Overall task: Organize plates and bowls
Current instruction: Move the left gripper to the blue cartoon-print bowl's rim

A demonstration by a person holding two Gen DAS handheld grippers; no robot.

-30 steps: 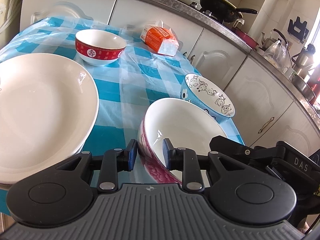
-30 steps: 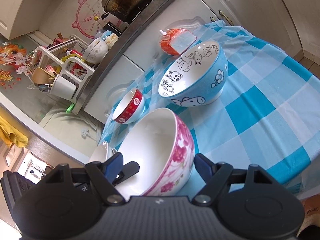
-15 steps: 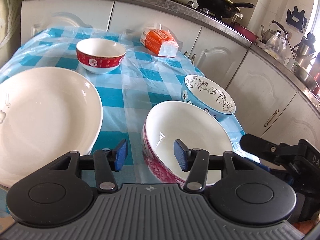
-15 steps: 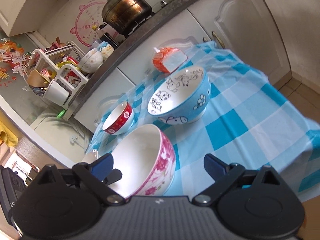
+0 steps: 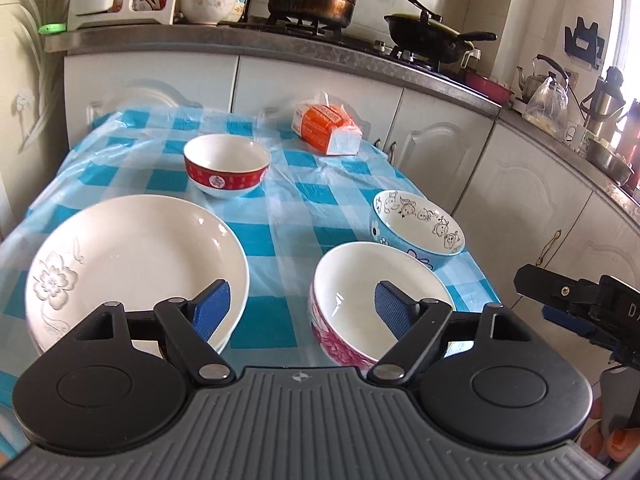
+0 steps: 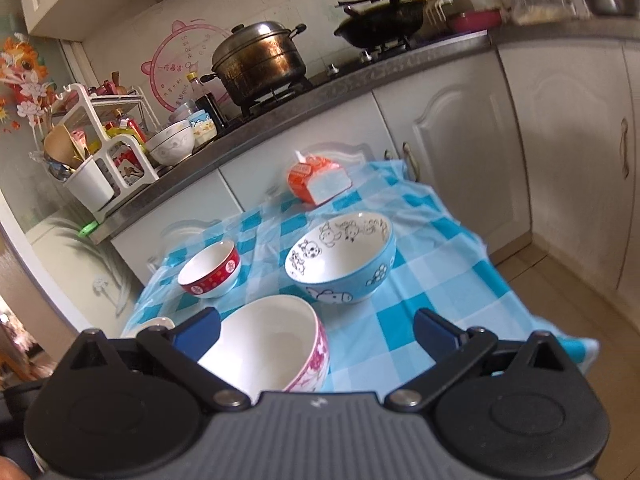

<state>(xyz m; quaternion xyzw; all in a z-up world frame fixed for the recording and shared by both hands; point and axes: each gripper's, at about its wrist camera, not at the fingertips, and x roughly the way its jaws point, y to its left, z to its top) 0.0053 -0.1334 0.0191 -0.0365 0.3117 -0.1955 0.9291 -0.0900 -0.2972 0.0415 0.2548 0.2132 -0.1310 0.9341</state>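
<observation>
Both the left tool (image 5: pixel 298 306) and the right tool (image 6: pixel 316 330) have just been spread wide and lifted clear, so the pink-flowered bowl (image 5: pixel 372 300) is left released on the surface (image 5: pixel 280 216), beside the blue bowl (image 5: pixel 418 228), apparently placed.

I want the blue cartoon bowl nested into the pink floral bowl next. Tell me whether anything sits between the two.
Nothing visible does. The blue cartoon bowl stands right behind the pink floral bowl, with only bare checked tablecloth between them. The red bowl sits off to the side, clear of that path.
</observation>
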